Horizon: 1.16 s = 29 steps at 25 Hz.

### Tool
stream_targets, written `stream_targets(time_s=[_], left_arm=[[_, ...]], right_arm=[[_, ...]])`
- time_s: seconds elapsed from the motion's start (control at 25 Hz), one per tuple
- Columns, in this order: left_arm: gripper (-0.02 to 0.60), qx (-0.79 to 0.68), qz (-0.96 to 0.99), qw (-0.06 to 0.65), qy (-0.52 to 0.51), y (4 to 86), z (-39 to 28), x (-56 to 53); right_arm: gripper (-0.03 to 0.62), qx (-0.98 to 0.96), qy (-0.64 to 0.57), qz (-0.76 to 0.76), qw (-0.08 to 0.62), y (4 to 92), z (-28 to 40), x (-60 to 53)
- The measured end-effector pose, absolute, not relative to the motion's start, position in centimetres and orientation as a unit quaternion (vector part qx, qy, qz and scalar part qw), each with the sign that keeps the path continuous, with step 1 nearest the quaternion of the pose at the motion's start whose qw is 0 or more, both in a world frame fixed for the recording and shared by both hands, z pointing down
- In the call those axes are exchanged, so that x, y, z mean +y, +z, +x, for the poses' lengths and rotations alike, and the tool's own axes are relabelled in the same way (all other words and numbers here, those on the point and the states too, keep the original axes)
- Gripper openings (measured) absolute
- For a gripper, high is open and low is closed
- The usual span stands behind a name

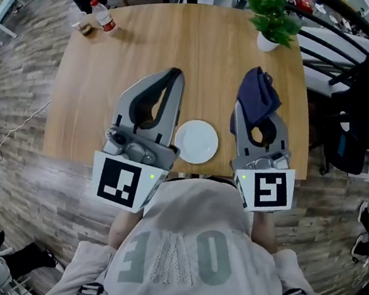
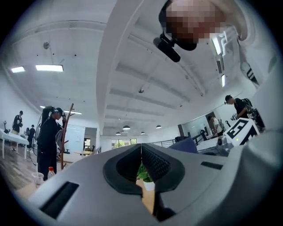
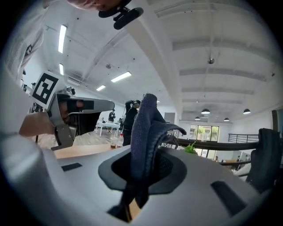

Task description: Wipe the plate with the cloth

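A round white plate (image 1: 196, 141) lies on the wooden table (image 1: 202, 53) near its front edge, between my two grippers and below them. My left gripper (image 1: 175, 76) is held up left of the plate, its jaws pressed together with nothing in them; in the left gripper view (image 2: 141, 149) they meet in one line. My right gripper (image 1: 258, 79) is right of the plate and shut on a dark blue cloth (image 1: 258, 96). The cloth (image 3: 147, 128) stands bunched up out of the jaws. Both grippers point about level, away from me.
A potted plant (image 1: 273, 18) stands at the table's far right corner. A water bottle (image 1: 101, 15) and a small cup (image 1: 85, 28) are at the far left. Dark chairs and bags (image 1: 361, 111) crowd the right side. People stand in the room beyond (image 2: 47, 141).
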State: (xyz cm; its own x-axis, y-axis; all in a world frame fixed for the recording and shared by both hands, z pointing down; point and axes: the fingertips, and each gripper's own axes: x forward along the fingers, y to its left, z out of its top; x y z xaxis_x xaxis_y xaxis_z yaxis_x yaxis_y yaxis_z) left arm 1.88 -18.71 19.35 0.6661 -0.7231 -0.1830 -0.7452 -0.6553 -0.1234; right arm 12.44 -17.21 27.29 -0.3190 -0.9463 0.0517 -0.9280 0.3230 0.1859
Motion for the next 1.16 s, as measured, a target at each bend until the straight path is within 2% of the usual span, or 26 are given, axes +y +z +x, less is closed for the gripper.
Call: stream_targets(time_s=[0.44, 0.64, 1.16], left_arm=[[0.008, 0.393, -0.908, 0.134, 0.064, 17.9, 2.7, -18.5], [0.008, 0.387, -0.908, 0.136, 0.084, 17.0, 3.1, -17.9], [0.008, 0.425, -0.89, 0.134, 0.091, 16.4, -0.9, -17.3]], right_arm=[[0.057, -0.795, -0.05, 0.602, 0.044, 26.6, 12.8, -16.8], [0.057, -0.799, -0.059, 0.595, 0.065, 27.3, 13.2, -16.5], [0.057, -0.826, -0.082, 0.553, 0.071, 27.0, 9.2, -17.0]])
